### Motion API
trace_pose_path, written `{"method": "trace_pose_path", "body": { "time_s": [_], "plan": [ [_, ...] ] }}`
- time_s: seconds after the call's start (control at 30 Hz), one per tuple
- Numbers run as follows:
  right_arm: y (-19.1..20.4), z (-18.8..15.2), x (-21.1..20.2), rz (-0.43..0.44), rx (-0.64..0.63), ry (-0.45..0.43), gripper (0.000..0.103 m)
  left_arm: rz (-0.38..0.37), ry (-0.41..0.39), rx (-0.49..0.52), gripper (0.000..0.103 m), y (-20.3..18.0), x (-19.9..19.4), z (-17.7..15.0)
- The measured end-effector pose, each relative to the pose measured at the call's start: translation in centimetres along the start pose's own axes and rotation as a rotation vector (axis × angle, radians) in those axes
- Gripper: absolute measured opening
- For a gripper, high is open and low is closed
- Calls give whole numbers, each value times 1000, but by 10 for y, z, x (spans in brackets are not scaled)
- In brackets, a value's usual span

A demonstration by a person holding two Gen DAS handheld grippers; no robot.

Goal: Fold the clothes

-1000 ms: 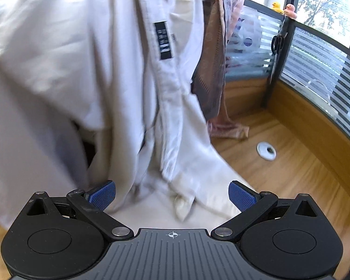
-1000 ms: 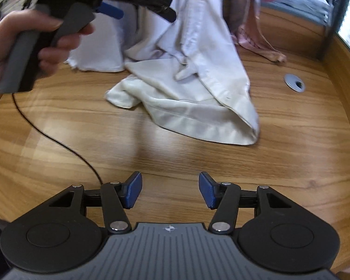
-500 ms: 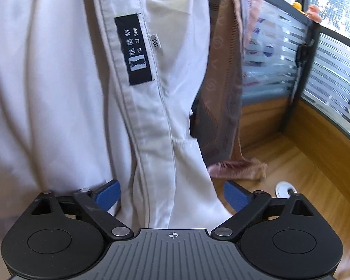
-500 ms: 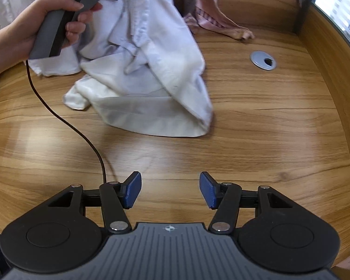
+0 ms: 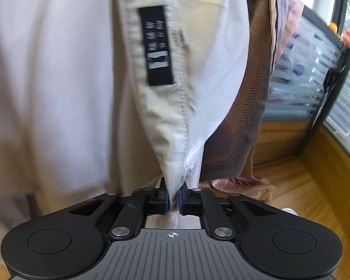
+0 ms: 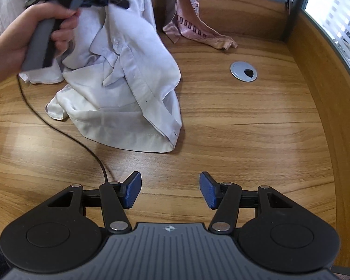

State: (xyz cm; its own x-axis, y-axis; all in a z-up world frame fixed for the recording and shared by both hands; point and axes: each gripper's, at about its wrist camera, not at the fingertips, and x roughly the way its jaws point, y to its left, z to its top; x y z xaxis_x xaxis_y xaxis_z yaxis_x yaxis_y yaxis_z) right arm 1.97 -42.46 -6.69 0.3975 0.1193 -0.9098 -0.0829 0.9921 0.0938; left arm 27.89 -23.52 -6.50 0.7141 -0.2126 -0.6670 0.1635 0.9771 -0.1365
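A white shirt [image 5: 81,81] with a black label [image 5: 156,46] at its neck seam hangs close before the left wrist camera. My left gripper [image 5: 173,201] is closing its jaws, and the blue pads press on a seam fold of the shirt below the label. In the right wrist view, the shirt [image 6: 133,88] drapes from that gripper [image 6: 119,2], held by a hand [image 6: 46,30], down onto the wooden table [image 6: 245,128]. My right gripper [image 6: 170,190] stands open above bare wood, short of the shirt's hem, with nothing between its fingers.
A brown and pink patterned garment [image 6: 191,23] hangs at the back and trails onto the table. A grey cable grommet [image 6: 243,71] sits to the right. A black cable [image 6: 65,135] runs across the wood. A raised wooden rim and window blinds [image 6: 333,53] curve along the right.
The left gripper moved in to the shirt and its jaws went from wide apart to pinching the seam fold. The right gripper slid across the table, still open.
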Motion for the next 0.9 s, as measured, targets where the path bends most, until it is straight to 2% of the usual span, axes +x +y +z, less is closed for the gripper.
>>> {"method": "trace_pose_path", "body": {
  "time_s": [0.13,0.47,0.63,0.9],
  "plan": [
    [12,-6,-7,2,-15,-16,62,-13,-10,-7,7,15,-36,-18],
    [59,-25,-22,55,-24,-67,62,-35,60,5,6,75,-131,-79],
    [87,-35,-23,86,-67,-78,62,-1,137,12,6,105,-160,-115],
    [128,-40,-26,124,-126,-126,62,38,254,87,6,159,-213,-182]
  ]
}}
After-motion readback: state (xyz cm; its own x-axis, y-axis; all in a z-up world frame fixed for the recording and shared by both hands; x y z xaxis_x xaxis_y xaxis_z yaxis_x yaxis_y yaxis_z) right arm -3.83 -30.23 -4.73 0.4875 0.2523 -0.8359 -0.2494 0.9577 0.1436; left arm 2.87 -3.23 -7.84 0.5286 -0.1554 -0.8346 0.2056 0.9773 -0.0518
